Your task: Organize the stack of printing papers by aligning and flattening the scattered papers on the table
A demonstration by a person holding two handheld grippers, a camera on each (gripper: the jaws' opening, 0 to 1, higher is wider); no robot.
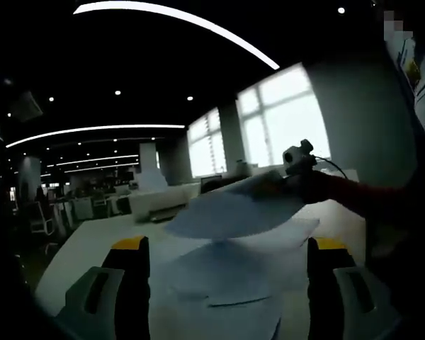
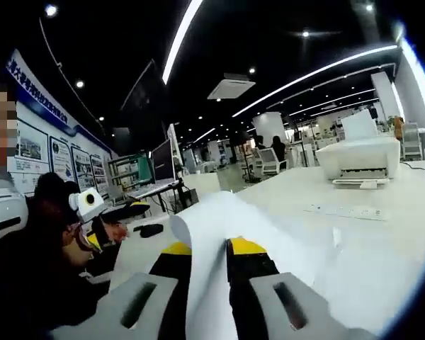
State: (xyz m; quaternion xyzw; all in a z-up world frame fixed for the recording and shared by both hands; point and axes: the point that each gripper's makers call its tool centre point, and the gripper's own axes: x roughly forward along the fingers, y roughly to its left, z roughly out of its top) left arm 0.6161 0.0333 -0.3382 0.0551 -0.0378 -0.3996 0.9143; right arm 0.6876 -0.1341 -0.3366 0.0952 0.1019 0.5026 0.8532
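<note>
Paper lifted for squaring

Right gripper [image 2: 208,256] pinches a sheet [image 2: 219,219] between nearly closed jaws, raising it off the table [image 2: 382,234], likely to realign it. Left gripper [image 1: 227,249] hovers spread over loose papers [image 1: 227,283] below.

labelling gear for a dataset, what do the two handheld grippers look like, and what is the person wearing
Each gripper, the left and the right, has two black jaws with yellow tips on pale grey-green bodies with slotted openings. In the left gripper view, the right one carries a small pale camera box trailing a thin cable. The person's sleeve looks dark red.
</note>
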